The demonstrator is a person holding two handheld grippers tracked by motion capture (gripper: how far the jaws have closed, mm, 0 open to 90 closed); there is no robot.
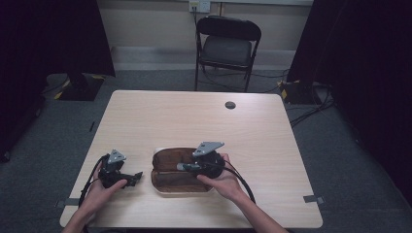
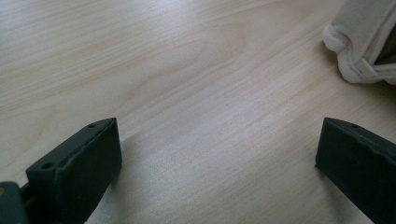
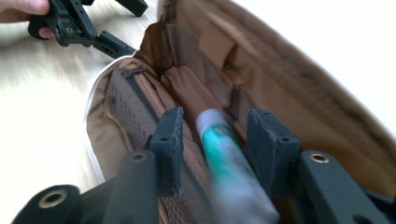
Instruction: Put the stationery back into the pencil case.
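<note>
The marker [image 3: 224, 158], a white-tipped tube with a green band, lies lengthwise between the jaws of the right hand-held gripper [image 3: 215, 149], its tip pointing away from the camera into the open brown pouch [image 3: 289, 84]. The pads stand a little off its sides, with a gap visible on each flank, so the jaws look loosened around it rather than pinching it; the marker is blurred, and whether it already rests on the lining cannot be told. Just beyond the jaws are the pouch's mesh pocket with its zip and the inner elastic loops.

Judging from this, the marker has been brought into the pouch and is at the point of release; what remains is to draw the hand-held gripper clear and probably close the pouch.

In the high view the pouch [image 1: 167, 177] lies spread open on the surface [image 1: 252, 131], and the right hand-held gripper [image 1: 187, 166] lies level across it, pointing towards the person's left, the hand wrapped round its body from behind. The left hand-held gripper [image 1: 137, 176] rests low beside the pouch's left end, jaws spread wide over bare wood and holding nothing, the pouch's pale rim [image 2: 355, 56] just ahead of its right jaw.
</note>
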